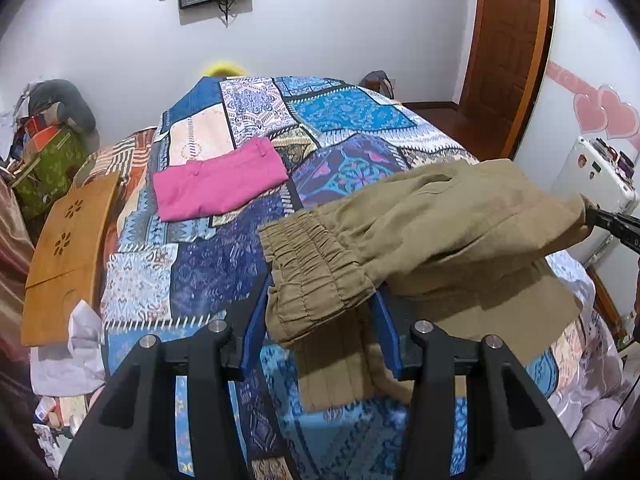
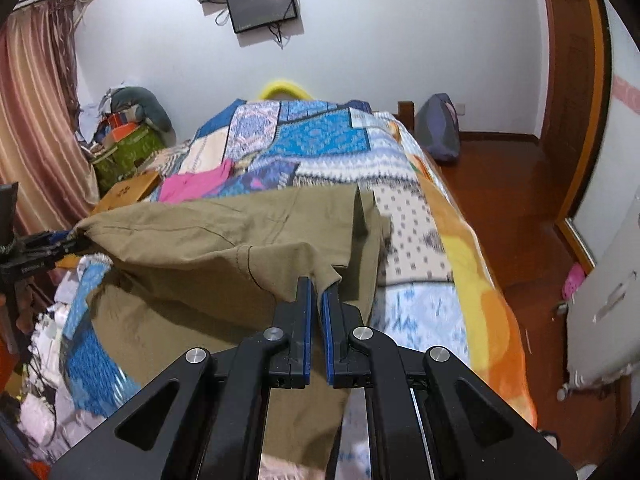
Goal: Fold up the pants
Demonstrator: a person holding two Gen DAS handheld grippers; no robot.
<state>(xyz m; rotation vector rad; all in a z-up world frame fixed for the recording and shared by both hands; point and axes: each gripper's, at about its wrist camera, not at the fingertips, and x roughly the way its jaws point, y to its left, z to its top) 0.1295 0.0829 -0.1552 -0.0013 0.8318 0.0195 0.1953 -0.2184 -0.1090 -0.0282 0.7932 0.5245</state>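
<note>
Khaki pants hang stretched between both grippers over the patchwork bed cover. Their lower part drapes onto the near end of the bed. My left gripper is shut on the bunched elastic waistband, which fills the gap between its blue pads and hides the tips. The right wrist view shows the left gripper at the far left, pinching that end of the cloth. My right gripper is shut on the other end of the pants, with thin cloth between its blue pads. The right gripper shows at the right edge.
Folded pink pants lie further up the bed, on the left. A wooden lap tray and a green box stand left of the bed. Right of it are a white cabinet, wooden floor and a bag.
</note>
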